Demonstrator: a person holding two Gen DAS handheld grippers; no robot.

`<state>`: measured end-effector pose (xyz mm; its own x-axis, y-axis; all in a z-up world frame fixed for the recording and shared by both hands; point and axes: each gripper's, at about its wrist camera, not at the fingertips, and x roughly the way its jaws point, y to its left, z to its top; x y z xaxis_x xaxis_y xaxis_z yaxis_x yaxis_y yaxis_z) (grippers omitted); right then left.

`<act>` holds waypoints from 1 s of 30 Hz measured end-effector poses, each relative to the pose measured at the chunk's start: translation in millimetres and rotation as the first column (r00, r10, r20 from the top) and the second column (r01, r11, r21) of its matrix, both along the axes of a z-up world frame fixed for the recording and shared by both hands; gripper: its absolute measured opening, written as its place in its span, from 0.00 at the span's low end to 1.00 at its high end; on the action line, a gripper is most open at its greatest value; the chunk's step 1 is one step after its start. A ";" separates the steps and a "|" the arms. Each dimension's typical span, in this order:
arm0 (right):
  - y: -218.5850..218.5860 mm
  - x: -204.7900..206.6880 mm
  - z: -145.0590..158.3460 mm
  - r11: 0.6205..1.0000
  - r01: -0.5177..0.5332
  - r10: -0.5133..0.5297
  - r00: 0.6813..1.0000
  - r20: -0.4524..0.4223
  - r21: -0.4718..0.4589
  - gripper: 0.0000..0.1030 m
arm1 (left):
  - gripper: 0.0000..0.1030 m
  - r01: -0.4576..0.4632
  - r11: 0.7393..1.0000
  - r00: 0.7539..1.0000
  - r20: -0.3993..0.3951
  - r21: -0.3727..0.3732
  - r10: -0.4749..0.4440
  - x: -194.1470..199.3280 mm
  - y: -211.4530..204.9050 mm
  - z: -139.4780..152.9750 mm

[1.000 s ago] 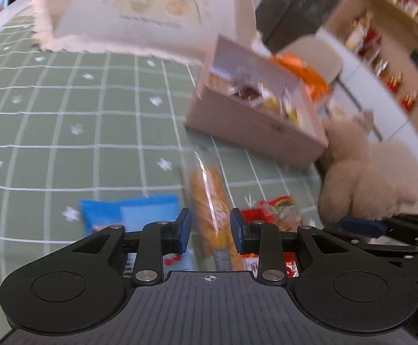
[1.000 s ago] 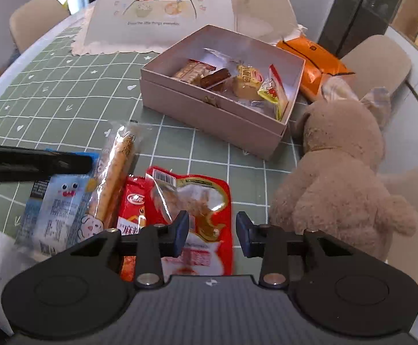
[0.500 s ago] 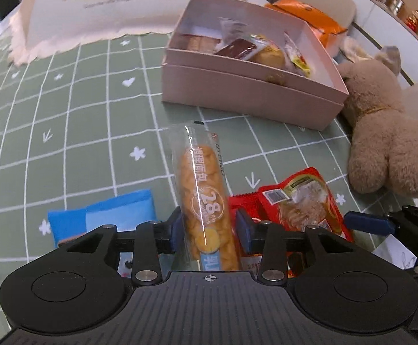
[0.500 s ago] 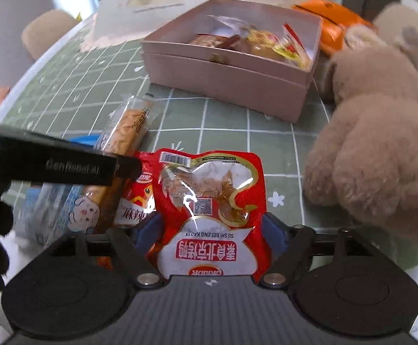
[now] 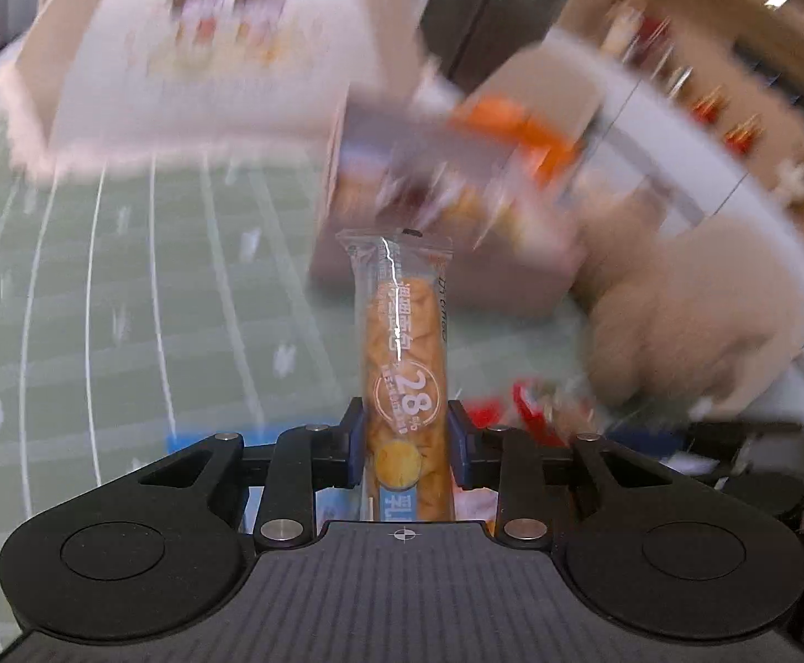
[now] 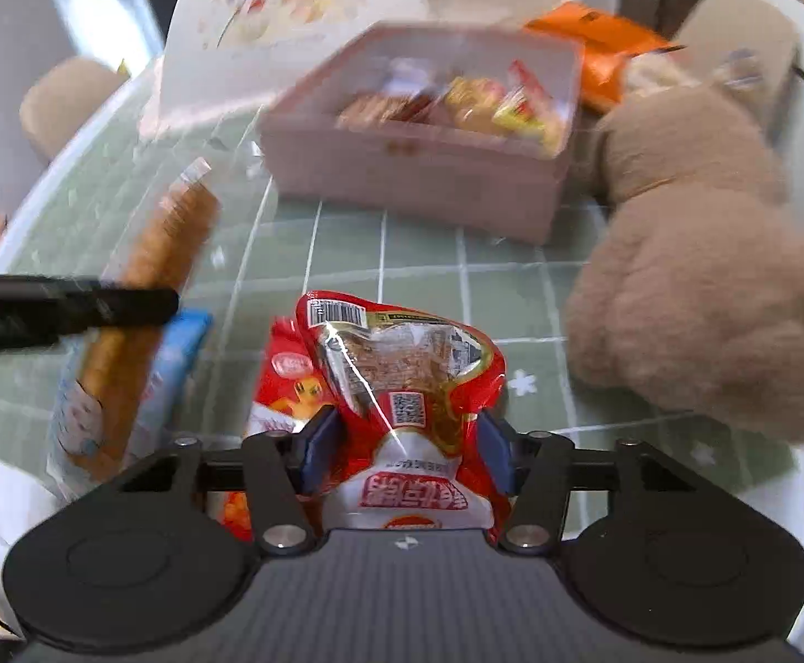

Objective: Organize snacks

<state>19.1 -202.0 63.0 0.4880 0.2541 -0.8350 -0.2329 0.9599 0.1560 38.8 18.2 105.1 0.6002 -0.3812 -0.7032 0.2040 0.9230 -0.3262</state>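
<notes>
The tabletop point(image 6: 418, 271) is round-edged and covered by a sage-green cloth with a white grid and small white stars and hearts. On it stands an open pink box point(image 6: 418, 166) holding several wrapped snacks, with an orange packet point(image 6: 595, 50) behind it and a tan plush bear point(image 6: 694, 276) just to its right. A white mesh food cover point(image 6: 313, 11) printed with cartoon children sits at the far side. Beige chairs point(image 6: 64, 105) ring the table; in the left wrist view a wooden shelf unit point(image 5: 733, 27) with small items lines the wall, heavily blurred.

The left hand-held gripper point(image 5: 403, 450) pinches a long clear-wrapped bread stick point(image 5: 404, 342), which juts forward from the jaws, its far end towards the box. The right hand-held gripper point(image 6: 404, 456) is clamped on a crumpled red snack pouch point(image 6: 402, 381) with a clear window. Beneath lie a second red packet point(image 6: 285, 381) and a blue packet point(image 6: 180, 353) on the cloth.
</notes>
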 end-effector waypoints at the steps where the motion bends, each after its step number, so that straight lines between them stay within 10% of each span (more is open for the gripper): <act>1: -3.4 -4.2 12.5 1.000 0.018 -0.018 1.000 0.015 0.023 0.34 | 0.32 0.014 0.999 0.999 0.052 -0.030 -0.013 1.0 3.9 20.4; 6: -15.3 -8.2 66.1 0.996 0.050 -0.056 0.995 0.084 0.075 0.09 | 0.33 0.073 0.990 0.960 0.277 -0.124 -0.036 29.4 12.0 116.3; 11: -8.9 9.6 62.5 0.998 0.007 -0.013 0.996 0.090 0.067 0.10 | 0.34 0.068 0.984 0.911 0.412 -0.164 0.005 89.9 -0.3 160.3; 14: 0.2 2.5 55.1 0.997 -0.066 0.063 0.994 0.093 0.032 0.20 | 0.35 0.060 0.979 0.951 0.310 -0.197 0.004 135.5 -13.5 134.6; 17: 1.7 -8.3 42.2 0.998 -0.054 0.057 0.994 0.093 -0.034 0.64 | 0.35 -0.008 0.987 0.959 0.279 -0.159 0.053 138.8 -12.9 112.6; 27: -25.1 -7.3 -28.4 0.978 0.206 -0.206 0.978 -0.035 0.018 0.67 | 0.35 -0.025 0.990 0.999 0.029 -0.140 0.029 70.5 10.8 24.4; 30: -13.2 -0.7 -39.0 0.980 0.197 -0.197 0.980 -0.008 -0.032 0.82 | 0.35 -0.064 0.985 0.997 -0.056 -0.161 0.056 38.9 23.3 -5.6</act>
